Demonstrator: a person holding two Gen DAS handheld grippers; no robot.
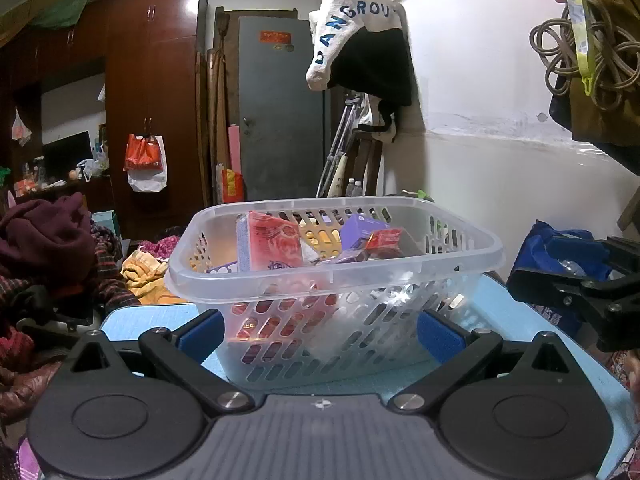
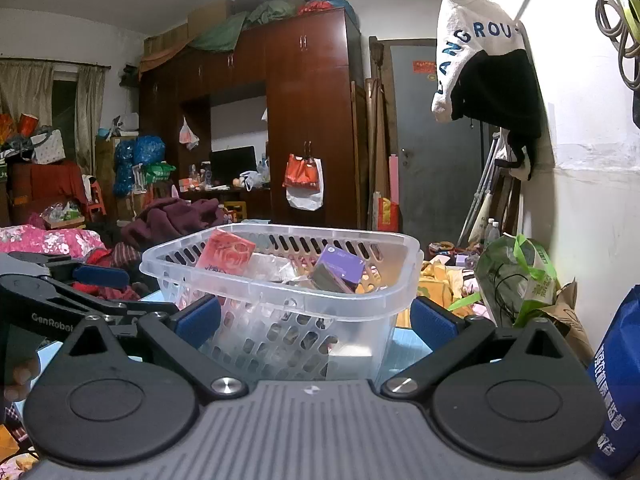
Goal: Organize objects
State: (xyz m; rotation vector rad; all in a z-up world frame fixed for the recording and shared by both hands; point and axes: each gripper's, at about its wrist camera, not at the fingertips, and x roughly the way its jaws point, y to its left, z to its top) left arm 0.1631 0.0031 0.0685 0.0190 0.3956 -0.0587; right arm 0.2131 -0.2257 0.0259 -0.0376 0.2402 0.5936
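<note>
A clear plastic basket (image 1: 400, 270) stands on a light blue tabletop (image 1: 152, 316). It holds a red box (image 1: 276, 246), a purple box (image 1: 360, 230) and several other small packs. My left gripper (image 1: 320, 332) is open and empty, its blue pads either side of the basket's near wall. In the right wrist view the basket (image 2: 344, 298) sits just ahead, with the red box (image 2: 226, 252) and purple box (image 2: 340, 266) inside. My right gripper (image 2: 314, 320) is open and empty in front of it. The left gripper's fingers (image 2: 100, 274) show at the left.
A blue bag (image 2: 618, 384) and a green bag (image 2: 516, 276) stand to the right by the white wall. Piled clothes (image 1: 48, 240) lie left of the table. A wooden wardrobe (image 2: 308, 120) and a grey door (image 1: 276, 108) stand behind.
</note>
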